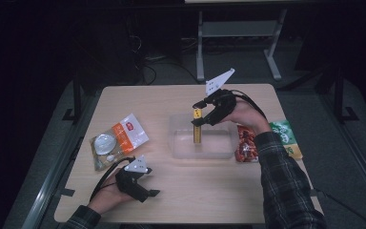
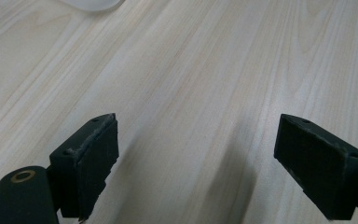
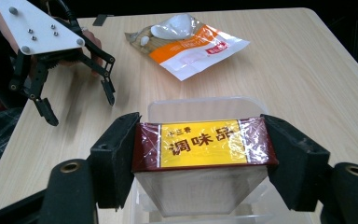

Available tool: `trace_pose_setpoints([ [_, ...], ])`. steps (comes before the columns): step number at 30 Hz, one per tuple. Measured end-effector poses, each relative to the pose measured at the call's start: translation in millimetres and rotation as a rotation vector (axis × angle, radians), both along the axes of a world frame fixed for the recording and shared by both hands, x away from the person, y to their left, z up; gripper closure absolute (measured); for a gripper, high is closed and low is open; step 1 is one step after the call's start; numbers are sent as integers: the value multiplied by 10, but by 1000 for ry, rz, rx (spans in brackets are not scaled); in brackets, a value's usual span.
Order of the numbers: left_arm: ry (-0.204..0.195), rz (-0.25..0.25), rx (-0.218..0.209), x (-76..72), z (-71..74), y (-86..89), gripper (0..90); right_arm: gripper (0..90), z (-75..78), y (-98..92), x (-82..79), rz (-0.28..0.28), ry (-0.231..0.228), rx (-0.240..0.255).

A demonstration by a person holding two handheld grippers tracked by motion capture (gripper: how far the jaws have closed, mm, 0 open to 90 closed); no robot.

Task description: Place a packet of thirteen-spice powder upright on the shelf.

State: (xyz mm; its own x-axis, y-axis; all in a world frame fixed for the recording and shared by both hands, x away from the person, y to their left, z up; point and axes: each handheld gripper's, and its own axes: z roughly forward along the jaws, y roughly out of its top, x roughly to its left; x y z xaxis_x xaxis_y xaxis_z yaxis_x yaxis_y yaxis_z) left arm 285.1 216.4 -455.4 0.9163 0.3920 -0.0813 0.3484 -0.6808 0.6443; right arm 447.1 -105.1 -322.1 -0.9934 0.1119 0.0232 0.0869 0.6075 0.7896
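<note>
Right gripper view shows the right gripper with its jaws clamped on both ends of a seasoning packet, yellow label between dark red ends, held over a clear plastic container on the table. High view has the packet upright above that container. Near the table's front edge, the left gripper rests with jaws wide and nothing between them.

Dim room — pale wooden table, grey metal frame behind.
</note>
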Motion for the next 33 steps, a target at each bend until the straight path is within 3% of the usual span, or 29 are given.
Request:
trace_pose_setpoints([
  [17, 4, 1, -2, -1, -4, -2, 131, 312, -27, -41, 17, 3, 12, -5],
  [33, 8, 1, -5, 0, -11, -6, 131, 310, -315, 26, 69, 23, 23, -71],
])
